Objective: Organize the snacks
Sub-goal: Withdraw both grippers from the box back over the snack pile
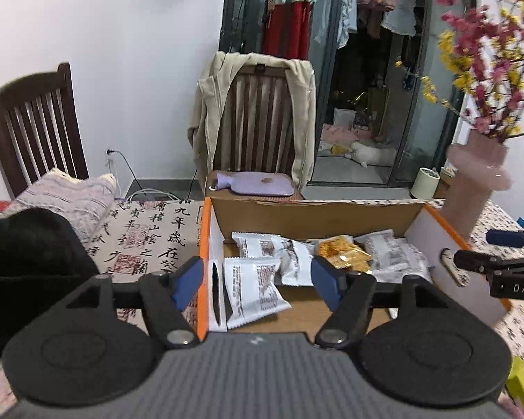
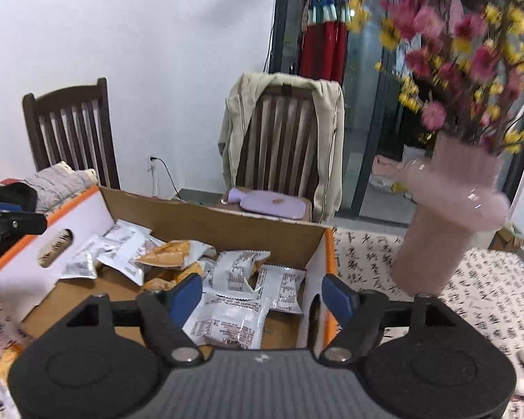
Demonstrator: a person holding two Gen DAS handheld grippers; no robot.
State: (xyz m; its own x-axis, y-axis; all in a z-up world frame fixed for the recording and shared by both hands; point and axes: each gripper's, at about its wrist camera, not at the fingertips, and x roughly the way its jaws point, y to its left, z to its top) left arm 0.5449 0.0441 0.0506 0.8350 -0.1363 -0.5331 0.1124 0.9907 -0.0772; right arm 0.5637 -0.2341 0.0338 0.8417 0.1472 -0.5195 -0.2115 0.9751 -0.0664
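Note:
An open cardboard box (image 1: 314,216) with orange edges stands on the calligraphy tablecloth (image 1: 150,237). Inside it lie several white snack packets (image 1: 253,289) and some yellow-orange packets (image 1: 346,255). My left gripper (image 1: 256,276) hovers open over the box's near left corner, its blue pads apart, with nothing gripped. In the right wrist view the same box (image 2: 227,230) holds white packets (image 2: 227,324) and an orange packet (image 2: 174,253). My right gripper (image 2: 262,293) is open above the box's near right part, and nothing is pinched. Each gripper shows at the edge of the other's view.
A pink vase (image 2: 447,230) of pink and yellow flowers stands close to the box's right side. Behind the table is a chair draped with a beige jacket (image 1: 258,115), with a purple hot-water bottle (image 1: 255,183) on its seat. A black bundle (image 1: 28,255) lies at the left.

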